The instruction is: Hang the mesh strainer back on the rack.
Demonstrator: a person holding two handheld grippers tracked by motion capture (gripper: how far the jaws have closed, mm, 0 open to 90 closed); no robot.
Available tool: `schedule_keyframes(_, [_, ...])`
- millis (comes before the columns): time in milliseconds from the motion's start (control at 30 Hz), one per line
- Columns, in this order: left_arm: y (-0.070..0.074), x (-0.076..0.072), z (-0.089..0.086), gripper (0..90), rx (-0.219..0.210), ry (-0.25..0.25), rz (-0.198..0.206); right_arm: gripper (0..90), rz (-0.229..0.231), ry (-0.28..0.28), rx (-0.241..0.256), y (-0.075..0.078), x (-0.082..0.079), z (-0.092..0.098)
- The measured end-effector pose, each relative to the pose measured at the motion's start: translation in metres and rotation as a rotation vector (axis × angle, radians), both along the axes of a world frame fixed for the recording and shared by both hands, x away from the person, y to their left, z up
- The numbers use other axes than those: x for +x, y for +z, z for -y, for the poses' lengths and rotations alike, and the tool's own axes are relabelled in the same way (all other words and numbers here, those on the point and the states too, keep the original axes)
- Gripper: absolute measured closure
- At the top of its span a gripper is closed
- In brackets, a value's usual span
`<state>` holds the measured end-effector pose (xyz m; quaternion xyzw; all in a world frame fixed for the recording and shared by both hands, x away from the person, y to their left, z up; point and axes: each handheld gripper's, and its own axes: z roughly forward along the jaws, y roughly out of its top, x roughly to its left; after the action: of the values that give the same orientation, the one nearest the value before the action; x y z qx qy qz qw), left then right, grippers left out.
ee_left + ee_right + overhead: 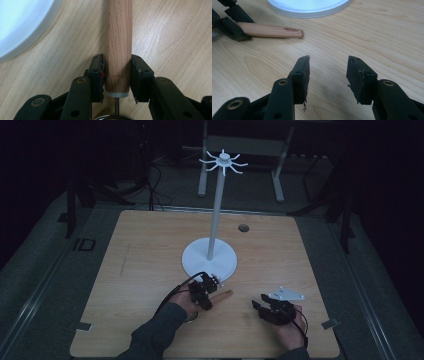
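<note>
A round wooden handle (118, 47) with a metal ferrule and thin rod at its near end lies on the table. My left gripper (117, 70) is shut on it, both pads pressed against its sides. From above, the left gripper (203, 292) sits just in front of the white stand's base (197, 262), and the wooden handle (223, 294) pokes out to its right. My right gripper (328, 68) is open over bare wood with nothing between its jaws. In the high view the right gripper (264, 306) rests near the table's front right. The handle (270, 30) lies to its left.
A white stand with a tall pole (216, 210) and a ring of hooks on top (223, 162) rises from the table's middle. A small dark hole (243, 228) is at the back. Metal brackets (84, 326) mark the front edge.
</note>
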<state>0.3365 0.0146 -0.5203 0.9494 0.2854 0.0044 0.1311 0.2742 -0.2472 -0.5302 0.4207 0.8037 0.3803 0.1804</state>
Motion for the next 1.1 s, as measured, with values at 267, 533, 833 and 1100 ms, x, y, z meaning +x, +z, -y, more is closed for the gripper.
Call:
schedule_keyframes(267, [0.002,-0.002,0.0,68.4,-0.01,0.011,0.032,52.7,0.003,-0.005,0.004,0.0,0.0,0.0])
schedule_keyframes(533, [0.018,-0.004,-0.009,68.4,-0.094,0.07,0.105,52.4,0.008,-0.012,0.001,-0.001,0.0,0.001])
schedule_keyframes(833, [0.033,-0.007,-0.017,68.5,-0.172,0.113,0.167,51.8,0.018,-0.02,0.001,-0.002,0.0,0.001])
schedule_keyframes(1100, [0.043,-0.01,-0.022,68.5,-0.221,0.134,0.213,51.6,0.023,-0.031,0.004,-0.001,0.0,0.002])
